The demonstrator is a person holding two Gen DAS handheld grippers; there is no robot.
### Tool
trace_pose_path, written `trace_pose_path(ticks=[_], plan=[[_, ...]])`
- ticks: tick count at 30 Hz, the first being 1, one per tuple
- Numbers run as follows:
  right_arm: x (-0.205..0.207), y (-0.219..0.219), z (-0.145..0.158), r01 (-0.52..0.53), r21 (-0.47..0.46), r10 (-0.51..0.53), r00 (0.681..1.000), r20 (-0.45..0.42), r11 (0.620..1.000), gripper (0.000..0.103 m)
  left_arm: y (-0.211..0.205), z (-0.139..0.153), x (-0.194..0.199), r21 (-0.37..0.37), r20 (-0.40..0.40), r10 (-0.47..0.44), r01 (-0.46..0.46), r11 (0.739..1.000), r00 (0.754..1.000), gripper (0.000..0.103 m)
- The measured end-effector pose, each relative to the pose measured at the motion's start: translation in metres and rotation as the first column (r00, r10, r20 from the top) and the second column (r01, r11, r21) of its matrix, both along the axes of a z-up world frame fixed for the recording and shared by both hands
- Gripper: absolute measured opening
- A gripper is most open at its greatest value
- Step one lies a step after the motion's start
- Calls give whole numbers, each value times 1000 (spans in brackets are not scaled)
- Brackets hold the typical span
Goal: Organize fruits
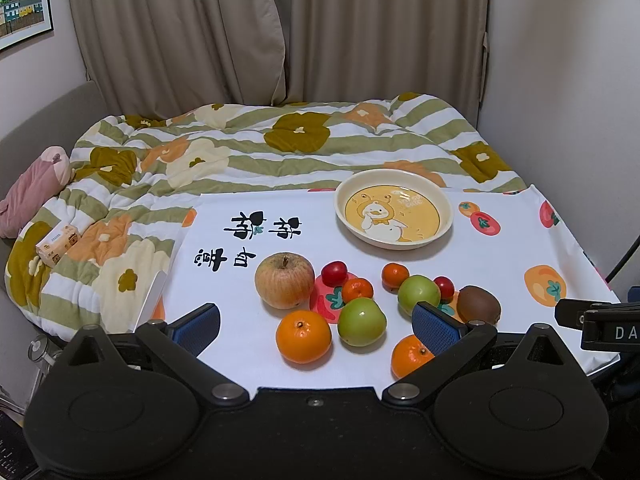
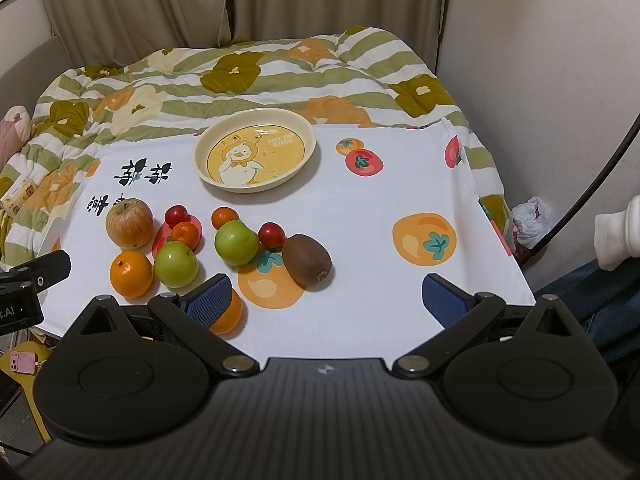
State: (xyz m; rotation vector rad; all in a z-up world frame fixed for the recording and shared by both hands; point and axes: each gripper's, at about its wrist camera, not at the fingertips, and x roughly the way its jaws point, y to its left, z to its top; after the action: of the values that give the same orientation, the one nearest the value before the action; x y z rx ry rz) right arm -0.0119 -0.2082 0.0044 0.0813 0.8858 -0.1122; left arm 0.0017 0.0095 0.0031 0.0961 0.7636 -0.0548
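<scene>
A round cream-rimmed shallow plate with a yellow cartoon duck printed on its floor [image 2: 254,149] is seen at about 12 o'clock on the white fruit-printed tablecloth [image 2: 380,216]; nothing is held in it. All the fruit is laid on the cloth nearer the cameras, from 9 o'clock round to the centre.

Eleven pieces are counted. One large russet-yellow apple [image 2: 129,223] is placed at the 9 o'clock end of the group. Two green apples are seen: one [image 2: 176,264] just beside the large orange mandarin [image 2: 131,274], the other [image 2: 236,243] near the middle. Two large orange mandarins are counted, the second [image 1: 412,356] partly hidden behind a blue finger pad in both views. Two small mandarins are counted, one [image 2: 185,235] resting on a red printed motif, one [image 2: 225,218] at 12 o'clock of the central green apple. Two small dark-red round fruits are counted, one [image 2: 176,216] touching the small mandarin, one [image 2: 271,234] between the central green apple and the single brown fuzzy kiwi [image 2: 307,258], which lies at the 3 o'clock end.

The left gripper [image 1: 316,324] is held with its fingers wide apart above the near edge of the cloth, nothing between them. The right gripper [image 2: 326,300] is likewise spread wide and grips nothing.

A green-striped floral quilt [image 1: 280,148] is spread beyond the cloth, and beige curtains [image 1: 280,32] are hung behind.
</scene>
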Motion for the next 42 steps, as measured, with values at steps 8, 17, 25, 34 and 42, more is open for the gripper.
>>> trace_pose_path(ticks=[8, 17, 25, 34, 42], plan=[[0, 1, 3, 1, 1, -1, 1000, 0, 1000, 103, 0, 0, 0, -1, 0, -1, 1, 1000, 1000, 103], [0, 0, -1, 0, 1, 0, 1000, 0, 1000, 103, 0, -1, 2, -1, -1, 3, -3, 1000, 1000, 103], [0, 1, -2, 0, 0, 0, 1000, 0, 1000, 103, 1, -1, 3, -1, -1, 4, -4, 1000, 1000, 103], [8, -1, 7, -3, -2, 3, 1000, 2, 1000, 103, 1, -2, 7, -2, 0, 2, -2, 1000, 1000, 103], [9, 0, 5, -9, -6, 9, 1000, 10, 1000, 103, 0, -3, 17, 3, -1, 9, -9, 1000, 1000, 103]])
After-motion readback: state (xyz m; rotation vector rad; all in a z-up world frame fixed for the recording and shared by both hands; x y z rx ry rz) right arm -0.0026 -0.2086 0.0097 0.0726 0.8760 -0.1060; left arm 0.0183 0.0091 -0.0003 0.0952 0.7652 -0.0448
